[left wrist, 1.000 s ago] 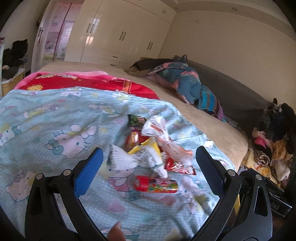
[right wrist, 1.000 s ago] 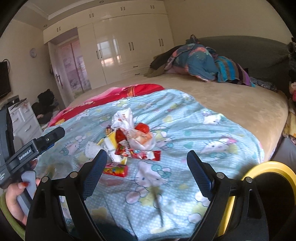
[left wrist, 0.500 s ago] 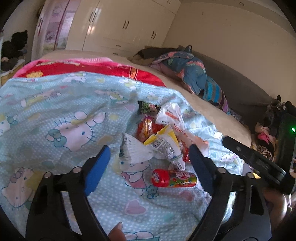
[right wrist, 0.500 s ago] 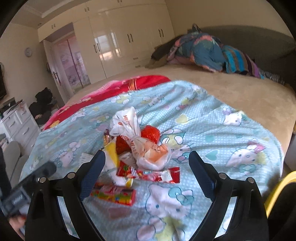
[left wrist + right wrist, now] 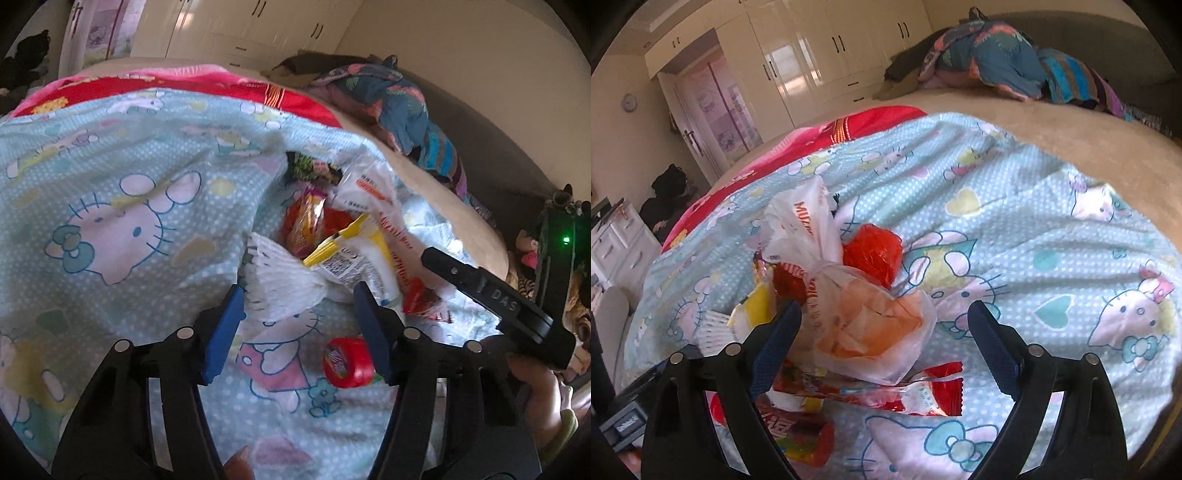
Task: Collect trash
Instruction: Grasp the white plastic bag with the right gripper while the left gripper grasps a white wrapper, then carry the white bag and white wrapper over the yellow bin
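- Bedroom with a bed (image 5: 1071,147) under a pale blue cartoon-cat quilt (image 5: 129,192), where a small heap of trash lies.
- Nearest, the left gripper (image 5: 299,306) has just been narrowing its jaws; they stand apart around the white pleated paper cup (image 5: 280,284), and no pad visibly presses on it.
- Just beside its right finger lies a red-capped candy tube (image 5: 345,363).
- Next, the right gripper (image 5: 884,325) has its jaws wide apart around a knotted white plastic bag (image 5: 864,332), without touching it.
- Under that bag lies a red snack wrapper (image 5: 923,395); a yellow-and-white packet (image 5: 354,254) sits in the heap's middle.
- Farther back lie a red blanket (image 5: 820,144) and crumpled clothes (image 5: 997,55).
- Cream wardrobes (image 5: 812,55) line the far wall.
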`<action>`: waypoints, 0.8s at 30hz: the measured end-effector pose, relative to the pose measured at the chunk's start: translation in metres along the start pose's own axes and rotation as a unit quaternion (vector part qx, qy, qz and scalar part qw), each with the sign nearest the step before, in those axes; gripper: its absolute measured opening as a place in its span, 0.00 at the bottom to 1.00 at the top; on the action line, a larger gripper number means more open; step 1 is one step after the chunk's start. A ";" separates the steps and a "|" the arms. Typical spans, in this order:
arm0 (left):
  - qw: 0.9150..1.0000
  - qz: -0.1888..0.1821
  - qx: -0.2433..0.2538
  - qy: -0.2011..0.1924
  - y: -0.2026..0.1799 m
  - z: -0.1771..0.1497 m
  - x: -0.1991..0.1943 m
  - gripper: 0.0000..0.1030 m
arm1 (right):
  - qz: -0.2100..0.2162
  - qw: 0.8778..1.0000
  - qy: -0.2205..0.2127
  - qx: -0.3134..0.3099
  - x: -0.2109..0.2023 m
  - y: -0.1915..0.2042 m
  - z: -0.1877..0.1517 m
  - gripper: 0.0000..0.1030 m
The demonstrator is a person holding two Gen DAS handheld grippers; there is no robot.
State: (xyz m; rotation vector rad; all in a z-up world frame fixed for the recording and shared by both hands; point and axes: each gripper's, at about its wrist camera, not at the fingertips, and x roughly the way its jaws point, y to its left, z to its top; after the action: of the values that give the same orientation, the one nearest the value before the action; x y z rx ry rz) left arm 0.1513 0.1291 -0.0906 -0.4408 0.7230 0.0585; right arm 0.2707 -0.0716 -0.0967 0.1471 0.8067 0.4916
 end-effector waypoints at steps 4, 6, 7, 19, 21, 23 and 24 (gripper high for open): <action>1.000 0.009 -0.008 0.009 0.003 0.000 0.009 0.42 | 0.014 1.000 0.014 0.002 0.009 -0.001 -0.003 0.86; 1.000 0.017 -0.008 0.013 0.003 0.000 0.013 0.35 | 0.019 1.000 0.019 0.004 0.012 -0.001 -0.003 0.81; 1.000 0.019 -0.009 0.014 0.003 0.000 0.014 0.34 | 0.024 0.999 0.022 0.003 0.013 0.000 -0.004 0.75; 1.000 -0.010 0.028 -0.004 -0.023 -0.005 -0.007 0.07 | 0.036 0.999 -0.038 0.015 -0.032 -0.009 -0.011 0.58; 0.999 -0.018 0.038 -0.016 -0.030 -0.006 -0.019 0.07 | 0.032 0.998 -0.053 0.023 -0.045 -0.015 -0.014 0.58; 0.998 -0.025 0.045 -0.026 -0.037 -0.007 -0.029 0.07 | 0.028 0.997 -0.066 0.029 -0.054 -0.019 -0.015 0.58; 0.998 -0.030 0.051 -0.033 -0.041 -0.007 -0.036 0.07 | 0.026 0.997 -0.070 0.032 -0.058 -0.021 -0.015 0.58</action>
State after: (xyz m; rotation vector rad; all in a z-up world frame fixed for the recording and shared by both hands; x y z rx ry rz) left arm 0.1280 0.0926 -0.0568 -0.3600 0.6437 -0.0196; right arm 0.2332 -0.1188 -0.0755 0.2608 0.6826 0.4996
